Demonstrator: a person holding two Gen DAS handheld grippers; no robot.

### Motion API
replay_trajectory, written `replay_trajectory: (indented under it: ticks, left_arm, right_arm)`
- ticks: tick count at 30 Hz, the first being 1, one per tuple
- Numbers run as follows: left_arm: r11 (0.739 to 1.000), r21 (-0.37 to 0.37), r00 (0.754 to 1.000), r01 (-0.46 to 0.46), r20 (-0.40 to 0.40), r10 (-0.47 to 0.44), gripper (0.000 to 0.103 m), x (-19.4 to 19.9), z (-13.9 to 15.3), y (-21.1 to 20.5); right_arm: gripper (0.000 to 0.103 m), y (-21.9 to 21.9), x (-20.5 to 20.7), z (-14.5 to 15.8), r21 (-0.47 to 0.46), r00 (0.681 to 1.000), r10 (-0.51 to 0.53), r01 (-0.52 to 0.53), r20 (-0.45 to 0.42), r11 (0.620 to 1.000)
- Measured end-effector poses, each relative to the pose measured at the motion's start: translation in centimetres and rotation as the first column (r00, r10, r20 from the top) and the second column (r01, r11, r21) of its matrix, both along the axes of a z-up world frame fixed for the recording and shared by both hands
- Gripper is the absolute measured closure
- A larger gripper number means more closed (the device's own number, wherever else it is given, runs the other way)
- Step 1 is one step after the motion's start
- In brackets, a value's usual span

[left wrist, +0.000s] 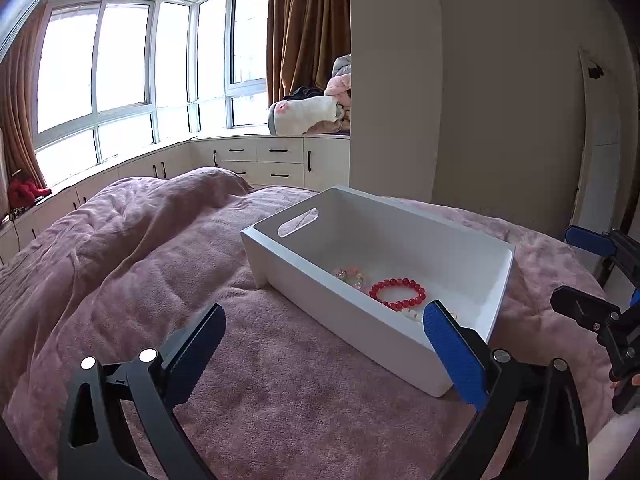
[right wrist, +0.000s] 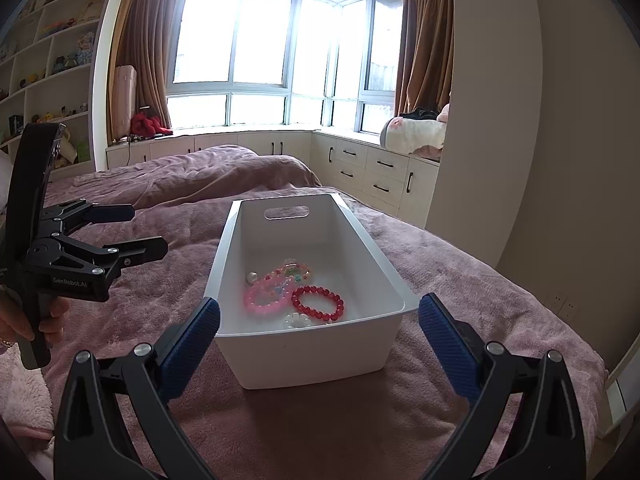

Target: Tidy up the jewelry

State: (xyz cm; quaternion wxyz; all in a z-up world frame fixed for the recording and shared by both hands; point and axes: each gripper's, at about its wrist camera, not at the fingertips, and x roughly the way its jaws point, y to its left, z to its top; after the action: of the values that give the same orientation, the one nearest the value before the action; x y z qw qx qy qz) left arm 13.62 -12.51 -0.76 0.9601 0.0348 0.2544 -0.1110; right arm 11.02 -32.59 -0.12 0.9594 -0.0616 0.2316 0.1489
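A white handled box [right wrist: 394, 276] sits on the pink bedspread. In it lie a red bead bracelet [right wrist: 318, 303], a pink bracelet [right wrist: 266, 300], a multicoloured bracelet [right wrist: 294, 270], white flower beads [right wrist: 298, 321] and a pearl [right wrist: 251, 277]. My right gripper [right wrist: 320, 304] is open and empty, fingers either side of the box's near end. My left gripper [right wrist: 148, 230] hovers open and empty to the left of the box. In the left wrist view the box [left wrist: 400, 240] shows the red bracelet [left wrist: 397, 294] beyond my left gripper [left wrist: 326, 310]. The right gripper [left wrist: 576, 272] is at the right edge.
A rumpled pink duvet [right wrist: 208, 176] is heaped on the bed behind the box. White drawer cabinets [right wrist: 372, 172] run under the bay windows, with plush items [right wrist: 416, 132] on top. Toy shelves [right wrist: 44, 60] stand far left. A hand [right wrist: 16, 320] holds the left gripper's handle.
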Motion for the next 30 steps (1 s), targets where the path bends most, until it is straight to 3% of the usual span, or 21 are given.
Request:
replay_trajectory:
  ticks: [30]
  left_arm:
    - [0.999,0.04,1.0,0.014,0.005,-0.014,0.003,-0.6,-0.2,-1.1]
  right_arm:
    - [0.005,-0.2,0.0,-0.1,0.016,1.0,-0.003,0.003,-0.015,1.0]
